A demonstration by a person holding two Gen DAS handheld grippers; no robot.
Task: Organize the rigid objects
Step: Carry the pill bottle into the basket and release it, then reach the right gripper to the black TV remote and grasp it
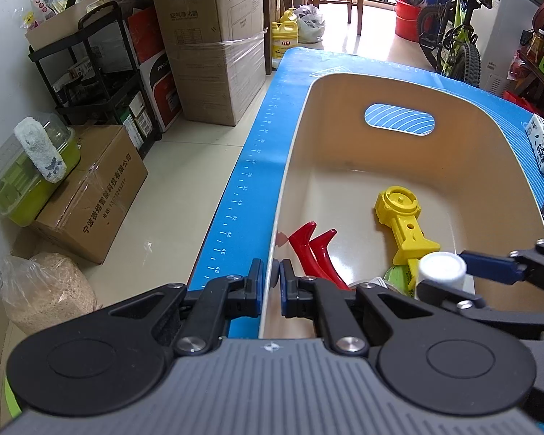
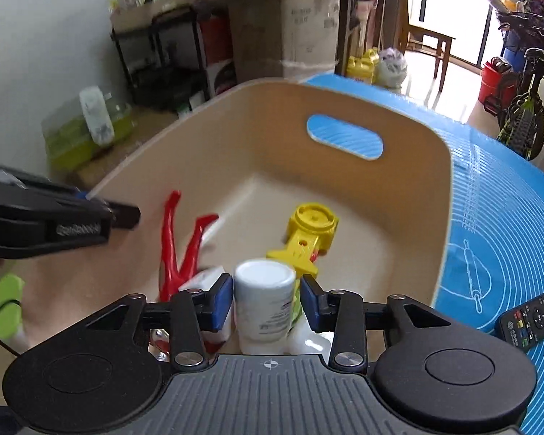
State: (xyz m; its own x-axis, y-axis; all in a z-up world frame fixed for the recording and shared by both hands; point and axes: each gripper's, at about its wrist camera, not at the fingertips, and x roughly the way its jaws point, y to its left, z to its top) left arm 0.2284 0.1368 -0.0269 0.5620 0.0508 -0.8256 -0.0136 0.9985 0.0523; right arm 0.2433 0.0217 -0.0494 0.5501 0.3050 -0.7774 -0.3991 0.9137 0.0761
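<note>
- My left gripper (image 1: 271, 286) straddles the near-left rim of the beige bin (image 1: 489, 166), its fingers nearly together and clamped on that wall to steady it.
- My right gripper (image 2: 266, 299) holds the white bottle (image 2: 264, 301) over the bin's near end; I judge its fingers clamped on it, though a slight gap shows at 3 o'clock.
- Yellow toy (image 2: 308, 232) lies at 12 o'clock, red piece (image 2: 179, 239) at 10.
- Advice: lower first, then release on bare floor.
</note>
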